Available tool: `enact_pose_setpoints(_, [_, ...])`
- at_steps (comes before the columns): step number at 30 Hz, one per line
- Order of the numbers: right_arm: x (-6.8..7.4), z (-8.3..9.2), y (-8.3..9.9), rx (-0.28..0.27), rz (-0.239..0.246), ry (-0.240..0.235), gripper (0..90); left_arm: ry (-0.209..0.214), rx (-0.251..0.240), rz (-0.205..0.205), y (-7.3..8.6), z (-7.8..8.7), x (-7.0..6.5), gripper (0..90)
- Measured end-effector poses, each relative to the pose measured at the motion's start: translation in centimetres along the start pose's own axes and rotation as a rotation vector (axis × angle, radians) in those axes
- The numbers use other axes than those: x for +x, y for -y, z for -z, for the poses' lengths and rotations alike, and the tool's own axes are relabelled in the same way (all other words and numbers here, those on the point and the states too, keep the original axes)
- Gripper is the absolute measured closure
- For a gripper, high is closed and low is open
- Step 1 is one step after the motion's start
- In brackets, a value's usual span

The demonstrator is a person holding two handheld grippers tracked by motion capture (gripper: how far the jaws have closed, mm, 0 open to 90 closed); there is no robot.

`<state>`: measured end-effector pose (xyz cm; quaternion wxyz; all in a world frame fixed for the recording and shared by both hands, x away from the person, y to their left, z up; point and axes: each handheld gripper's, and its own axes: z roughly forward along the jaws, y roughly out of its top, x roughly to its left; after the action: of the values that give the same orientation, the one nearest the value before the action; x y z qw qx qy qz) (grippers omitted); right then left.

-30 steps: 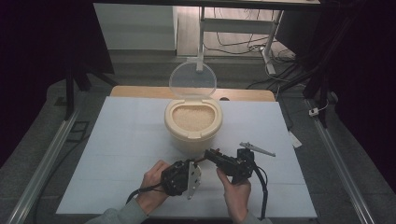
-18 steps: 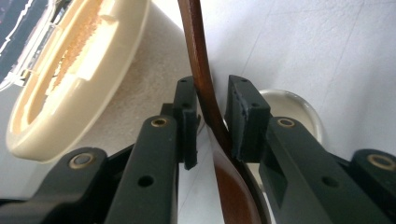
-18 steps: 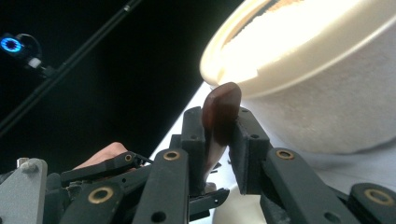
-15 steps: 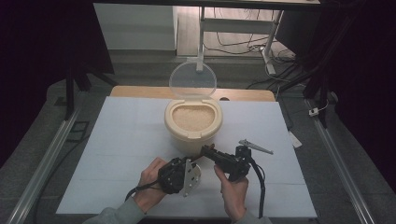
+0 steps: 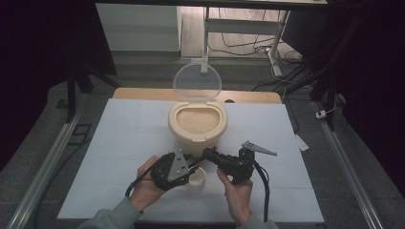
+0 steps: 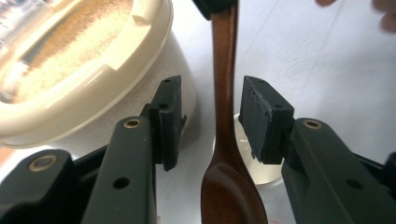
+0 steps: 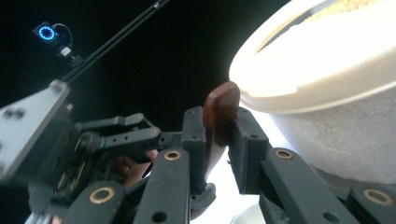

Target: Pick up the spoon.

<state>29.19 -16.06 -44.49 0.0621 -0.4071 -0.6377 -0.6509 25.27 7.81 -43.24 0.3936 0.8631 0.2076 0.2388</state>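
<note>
My right gripper [image 7: 217, 149] clamps the handle end of a brown wooden spoon [image 6: 229, 154], just beside the cream rice container [image 5: 197, 125]. My left gripper [image 6: 212, 121] has just been opening its jaws: the spoon's neck stands between the pads, touching neither. The bowl of the spoon hangs over a small white cup [image 5: 197, 178] on the table [image 5: 114, 143].

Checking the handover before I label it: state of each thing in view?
Left gripper: fingers just opened, apart from the spoon.
Right gripper: shut on the spoon handle.
Wooden spoon: held at its handle end, bowl over the cup.
Rice container: lid open, upright, rice inside.
Small cup: upright on the table.
</note>
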Motion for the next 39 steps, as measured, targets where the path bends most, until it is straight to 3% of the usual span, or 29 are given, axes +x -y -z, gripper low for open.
enact_pose_setpoints(3, [0.2, 0.0, 0.0, 0.005, 0.019, -0.022, 76.8, 0.105, -0.023, 0.063, 0.2, 0.0, 1.3, 59.0])
enact_pose_setpoints(7, [0.5, -0.1, 0.0, 0.016, 0.060, -0.047, 76.8, 0.244, -0.029, 0.113, 0.6, -0.7, 2.7, 63.1])
enact_pose_setpoints(10, [0.5, -0.1, 0.0, 0.019, 0.073, -0.058, 76.8, 0.324, -0.020, 0.115, 0.6, -1.0, 3.1, 68.4])
enact_pose_setpoints(13, [0.4, -0.1, 0.0, 0.021, 0.090, -0.069, 76.7, 0.361, -0.013, 0.114, 0.6, -1.3, 3.1, 79.2])
enact_pose_setpoints(15, [0.2, -0.2, 0.0, 0.024, 0.083, -0.071, 76.7, 0.357, 0.001, 0.110, 0.5, -1.4, 2.9, 80.0])
enact_pose_setpoints(17, [0.1, -0.2, 0.0, 0.028, 0.079, -0.066, 76.5, 0.320, 0.008, 0.097, 0.4, -1.4, 2.6, 80.3])
enact_pose_setpoints(21, [0.3, -0.2, 0.1, 0.024, 0.073, -0.012, 70.9, 0.185, 0.029, 0.066, 0.0, -1.3, 1.7, 80.6])
enact_pose_setpoints(23, [0.4, -0.3, 0.2, 0.020, 0.084, 0.001, 70.7, 0.148, 0.035, 0.053, -0.2, -1.3, 1.2, 80.6])
enact_pose_setpoints(24, [0.7, -0.4, 0.3, 0.010, 0.087, 0.037, 74.4, 0.115, 0.044, 0.034, -0.3, -1.4, 0.8, 80.6])
enact_pose_setpoints(27, [0.8, -0.3, 0.4, -0.010, 0.086, 0.061, 79.7, 0.047, 0.057, 0.000, -0.6, -1.4, 0.0, 80.6])
enact_pose_setpoints(28, [0.8, -0.3, 0.3, -0.010, 0.077, 0.056, 81.1, 0.040, 0.060, -0.006, -0.6, -1.4, -0.1, 80.6])
enact_pose_setpoints(33, [1.1, -0.1, 0.2, -0.031, 0.088, 0.037, 83.1, 0.079, 0.026, 0.037, -0.7, -1.0, 0.3, 77.9])
enact_pose_setpoints(36, [1.2, 0.1, -0.1, -0.045, 0.086, 0.020, 83.2, 0.101, -0.015, 0.072, -0.4, -0.5, 0.7, 65.4])
enact_pose_setpoints(39, [1.6, 0.7, -0.9, -0.060, 0.114, 0.005, 83.3, 0.134, -0.074, 0.147, 0.1, 0.5, 1.5, 50.8])
